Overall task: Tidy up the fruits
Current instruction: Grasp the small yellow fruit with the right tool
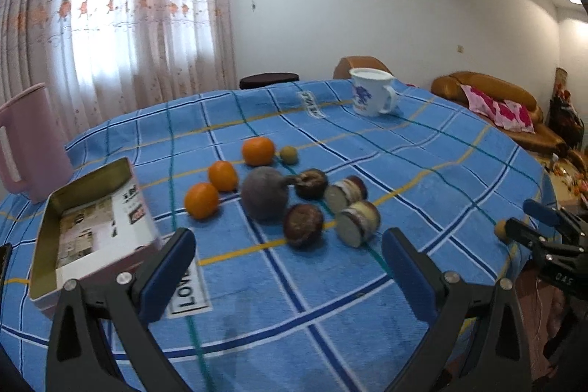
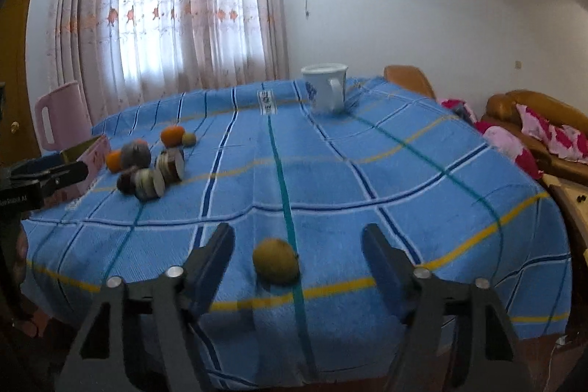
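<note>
Fruits lie grouped on the blue checked tablecloth [image 1: 422, 171]: three oranges [image 1: 201, 200], a small green fruit [image 1: 289, 154], a grey-purple round fruit [image 1: 264, 198], dark brown fruits [image 1: 303, 225] and two cut halves [image 1: 357, 223]. An open tin box [image 1: 92, 230] sits left of them. My left gripper [image 1: 288, 256] is open and empty, just in front of the group. My right gripper [image 2: 297, 250] is open around a lone yellow-green fruit [image 2: 276, 260] near the table's front edge, its fingers apart from it. The right gripper also shows in the left wrist view [image 1: 514, 219].
A pink pitcher [image 1: 29, 146] stands at the far left. A white mug [image 1: 371, 91] with blue print stands at the table's far side. A brown sofa [image 1: 514, 112] with pink cloth is beyond the table on the right. Curtains hang behind.
</note>
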